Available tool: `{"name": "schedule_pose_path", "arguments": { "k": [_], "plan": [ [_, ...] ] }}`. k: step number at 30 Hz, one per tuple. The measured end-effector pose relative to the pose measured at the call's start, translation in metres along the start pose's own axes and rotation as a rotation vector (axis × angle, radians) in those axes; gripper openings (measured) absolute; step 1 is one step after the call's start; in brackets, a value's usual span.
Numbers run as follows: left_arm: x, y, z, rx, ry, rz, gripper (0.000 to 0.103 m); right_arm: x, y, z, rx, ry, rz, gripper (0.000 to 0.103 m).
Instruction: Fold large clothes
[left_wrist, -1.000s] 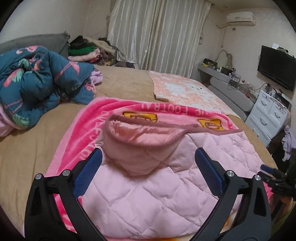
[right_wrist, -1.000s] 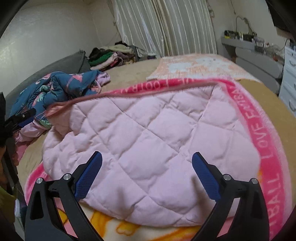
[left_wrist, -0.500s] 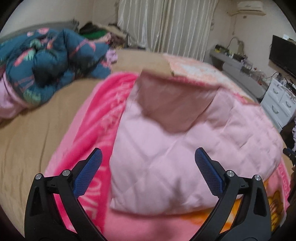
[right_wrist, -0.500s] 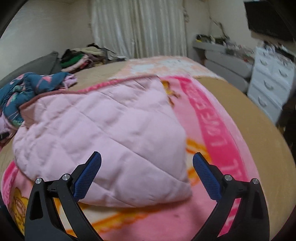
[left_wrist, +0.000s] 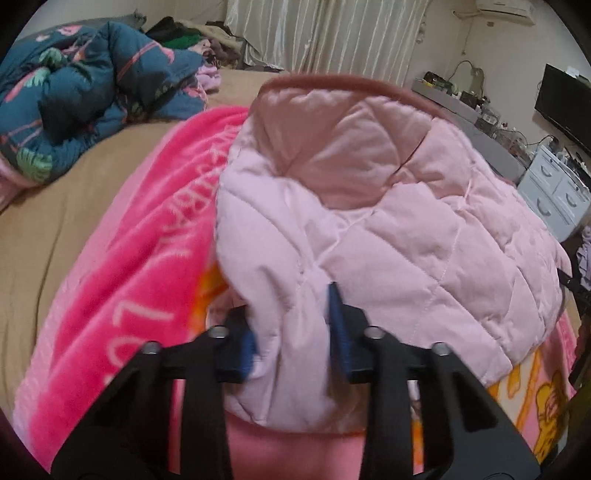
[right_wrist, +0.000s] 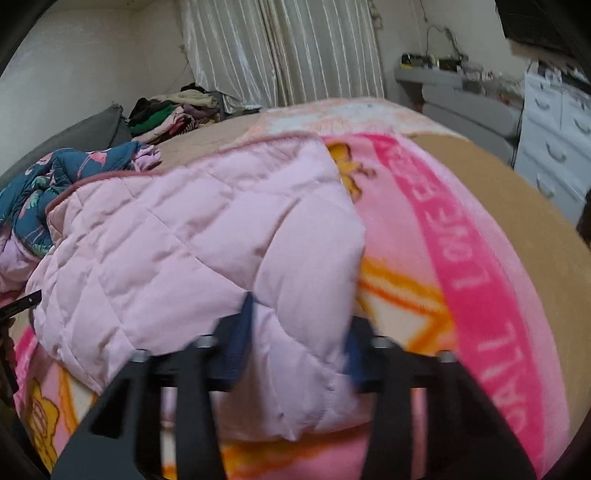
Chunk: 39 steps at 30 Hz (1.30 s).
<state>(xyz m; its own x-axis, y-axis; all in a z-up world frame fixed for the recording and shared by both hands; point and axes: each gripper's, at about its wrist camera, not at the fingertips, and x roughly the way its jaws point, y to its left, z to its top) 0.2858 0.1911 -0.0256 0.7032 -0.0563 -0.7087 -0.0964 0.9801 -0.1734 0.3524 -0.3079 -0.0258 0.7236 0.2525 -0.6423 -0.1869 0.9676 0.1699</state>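
A pale pink quilted garment (left_wrist: 406, 221) lies folded on a bright pink blanket (left_wrist: 147, 229) on the bed. In the left wrist view my left gripper (left_wrist: 291, 332) is closing on the garment's near left corner, and the blue pads pinch a bunched fold of the quilted fabric. In the right wrist view the same quilted garment (right_wrist: 184, 236) fills the middle, and my right gripper (right_wrist: 299, 343) is closing on its near right corner, with the fabric squeezed between the pads. The garment's dusty-pink hem (left_wrist: 332, 79) stands up at the far edge.
A crumpled dark blue floral duvet (left_wrist: 74, 92) lies at the bed's far left, with a pile of clothes (right_wrist: 170, 110) behind it. Tan bedsheet (right_wrist: 517, 192) surrounds the blanket. White drawers (right_wrist: 554, 140) and a grey desk (right_wrist: 461, 96) stand to the right; curtains (left_wrist: 325, 33) hang behind.
Both grippers have dropped toward the near edge of the quilted garment, and their jaws went from wide open to pinched on the fabric at its left and right corners.
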Motion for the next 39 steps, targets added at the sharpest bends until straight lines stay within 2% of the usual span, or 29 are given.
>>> {"name": "schedule_pose_path", "arguments": {
  "k": [2,6,10,17,24,27,33,34,36,39],
  "plan": [
    [0.0,0.0,0.016,-0.024,-0.021,0.009,0.016,0.0,0.006,0.017,0.007,-0.017,-0.015,0.02],
    [0.008,0.0,0.046,-0.038,-0.046,0.042,0.015,0.005,0.014,0.06,0.025,-0.067,-0.027,0.018],
    [0.026,-0.003,0.064,-0.038,-0.028,0.079,0.015,0.031,0.013,0.081,0.04,-0.04,-0.069,0.018],
    [0.056,-0.003,0.062,-0.042,0.016,0.122,0.017,0.075,0.001,0.068,0.073,0.059,-0.129,0.018],
    [0.056,-0.003,0.06,-0.029,0.014,0.14,0.021,0.08,-0.004,0.056,0.098,0.075,-0.126,0.02],
    [0.053,-0.003,0.061,-0.027,0.019,0.149,0.023,0.075,-0.003,0.056,0.074,0.081,-0.14,0.026],
    [0.044,-0.002,0.061,-0.029,0.022,0.159,0.028,0.055,-0.008,0.052,0.095,0.078,-0.129,0.045],
    [0.043,-0.003,0.061,-0.029,0.022,0.16,0.029,0.05,-0.008,0.051,0.094,0.073,-0.122,0.053],
    [0.038,-0.004,0.061,-0.028,0.019,0.159,0.031,0.036,-0.004,0.049,0.091,0.034,-0.081,0.062],
    [0.03,-0.006,0.06,-0.024,0.014,0.152,0.041,0.013,0.005,0.046,0.064,-0.01,-0.085,0.08]
  ]
}}
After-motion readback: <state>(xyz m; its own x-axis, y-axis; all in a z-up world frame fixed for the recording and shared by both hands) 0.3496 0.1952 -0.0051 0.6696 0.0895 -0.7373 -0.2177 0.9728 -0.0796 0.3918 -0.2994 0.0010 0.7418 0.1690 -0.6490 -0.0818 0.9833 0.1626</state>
